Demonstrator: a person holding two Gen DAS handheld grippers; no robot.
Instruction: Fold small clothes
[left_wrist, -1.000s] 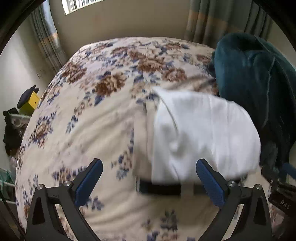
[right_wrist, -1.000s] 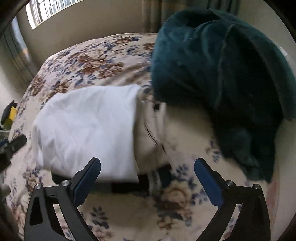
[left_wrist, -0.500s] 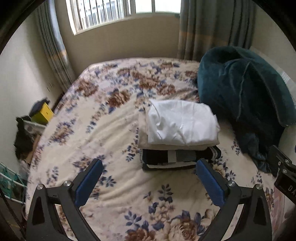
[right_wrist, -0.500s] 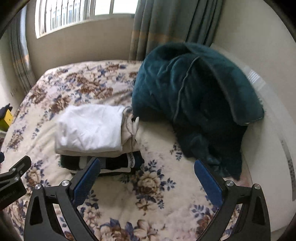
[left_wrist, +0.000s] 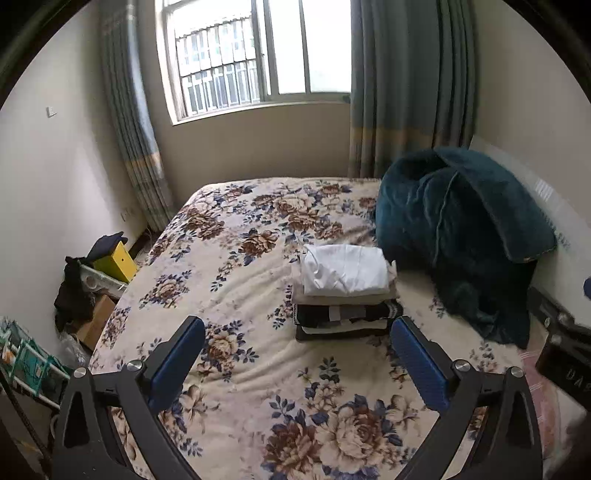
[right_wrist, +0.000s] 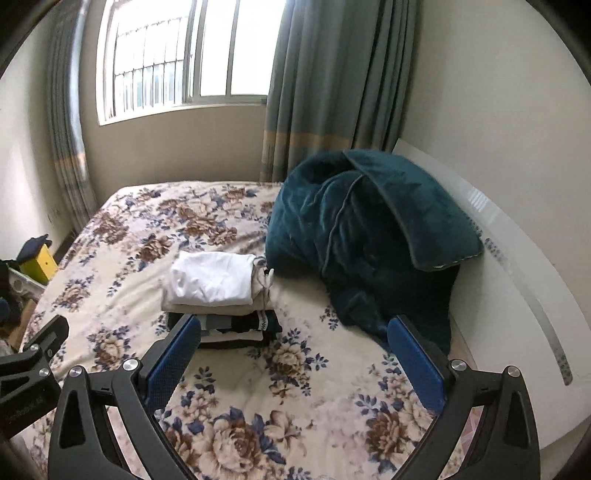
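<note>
folded clothes stack (left_wrist: 345, 291) on floral bed (left_wrist: 236, 280), white piece on top, dark ones at bottom | teal blanket (left_wrist: 458, 236) heaped just right of it | left tongs (left_wrist: 297, 360) apart, empty, held above near bed | right tongs (right_wrist: 293, 356) apart, empty

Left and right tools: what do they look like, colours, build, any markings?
Both match: the left tool and right tool have black, angular skeletal frames with triangular cut-outs, silver round bolts at the joints, and flat blue textured pads on the fingers. Faint pale lettering marks each body, unreadable. No cables or sleeves show.
</note>
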